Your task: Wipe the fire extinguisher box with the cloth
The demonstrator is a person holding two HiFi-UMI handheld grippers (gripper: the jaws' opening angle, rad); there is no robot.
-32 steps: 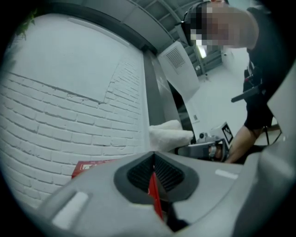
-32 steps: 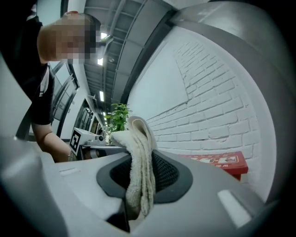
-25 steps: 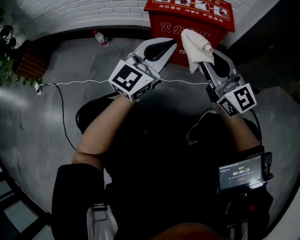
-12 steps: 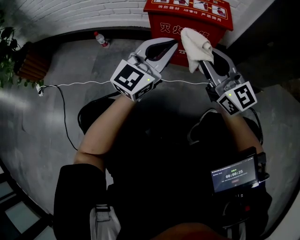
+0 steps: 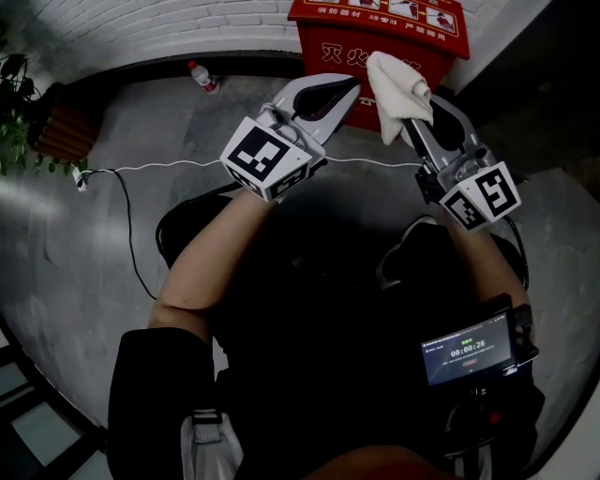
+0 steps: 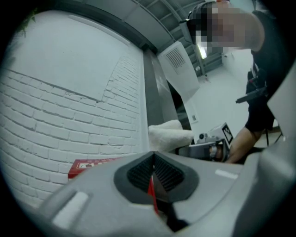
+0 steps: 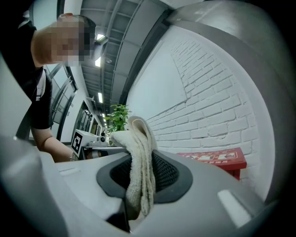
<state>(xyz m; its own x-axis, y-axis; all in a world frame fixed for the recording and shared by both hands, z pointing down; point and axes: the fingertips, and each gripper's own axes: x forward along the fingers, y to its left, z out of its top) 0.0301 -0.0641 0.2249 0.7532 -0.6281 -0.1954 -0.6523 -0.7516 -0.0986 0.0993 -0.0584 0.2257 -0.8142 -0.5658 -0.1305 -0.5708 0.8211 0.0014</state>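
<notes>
Risk first: your right tool (image 7: 139,183) is clamped on only a fold of the cloth (image 5: 398,89), with most of it bunched loose above the jaws. I'd guess a hard drag across the fire extinguisher box (image 5: 323,52) could pull it free or roll it over. Then bare tool tips would scrape the paint. The cloth sits in front of the box's upper front face, but I can't tell if it touches. Your left tool (image 6: 153,178) has its jaws together on nothing, tips close to the box's front left. Idle there, it could knock the box as you sweep. A white cable (image 5: 169,166) runs along the floor in front of the box, likely a snag for your feet. A bottle (image 5: 200,77) stands on the floor left of the box. Materials: the cloth is off-white terry, soft, thick and folded. The box is red, hard and smooth, squared with a printed overhanging lid. The white brick wall (image 5: 141,28) behind the box is rough. The tool jaws are grey plastic with black ribbed pads.
</notes>
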